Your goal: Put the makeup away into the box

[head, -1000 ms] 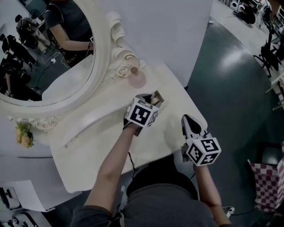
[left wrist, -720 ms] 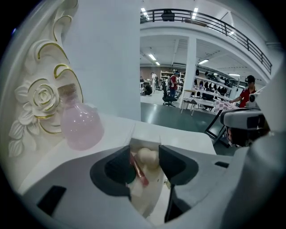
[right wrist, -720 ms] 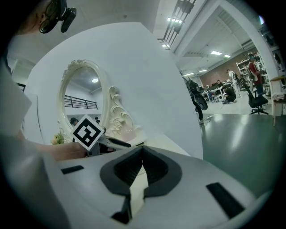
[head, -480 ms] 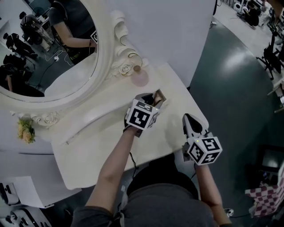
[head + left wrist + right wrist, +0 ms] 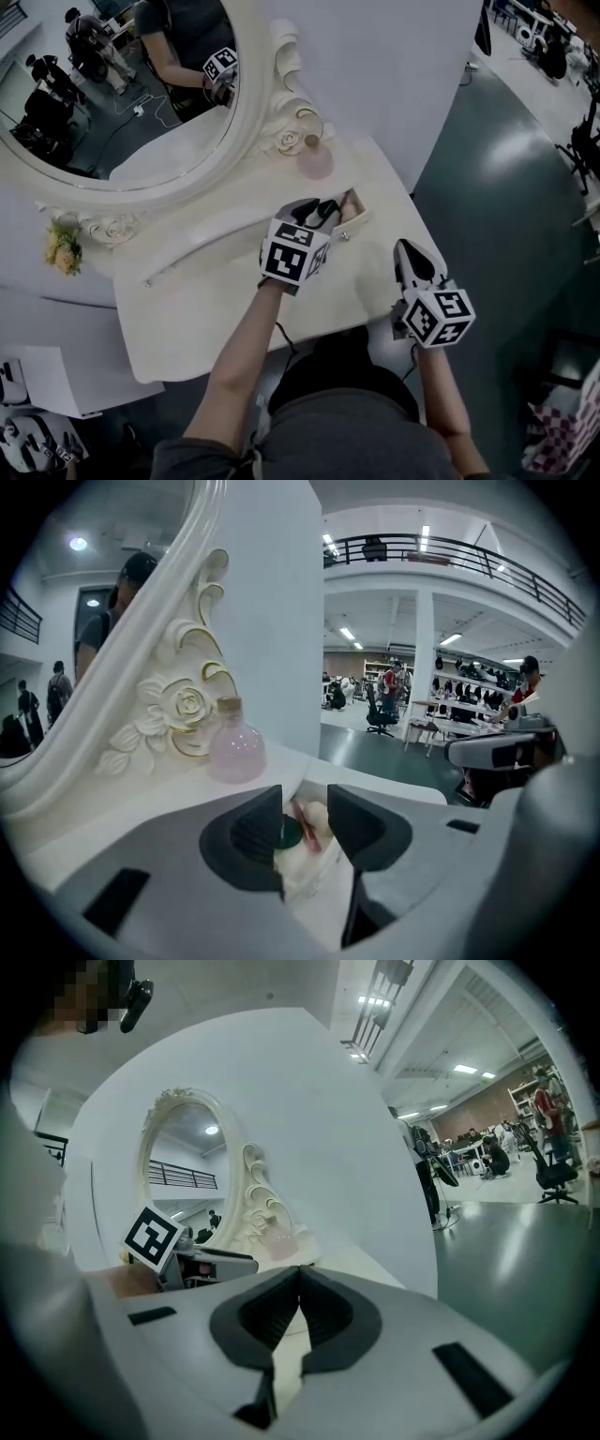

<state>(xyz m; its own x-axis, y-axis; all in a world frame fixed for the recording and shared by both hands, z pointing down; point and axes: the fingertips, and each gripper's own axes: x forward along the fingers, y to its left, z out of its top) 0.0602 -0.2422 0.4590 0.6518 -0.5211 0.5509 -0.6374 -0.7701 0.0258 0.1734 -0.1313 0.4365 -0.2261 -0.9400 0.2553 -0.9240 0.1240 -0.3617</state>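
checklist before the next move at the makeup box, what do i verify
1. left claw free: ok, jaws apart, just been closing, pinching nothing
2. right claw empty: ok, jaws together on nothing
3. box open: ok
4. makeup inside the box: ok, several pieces show below, between the left jaws
5. pink bottle upright, apart from both claws: ok
6. any makeup left outside the box: cannot tell

The head view looks steeply down onto the worktop (image 5: 187, 309). Each gripper view rides close behind its own fingers (image 5: 251, 836), looking along them; both share the pink bottle (image 5: 234, 752) and mirror frame (image 5: 178, 705) beyond the fingers.
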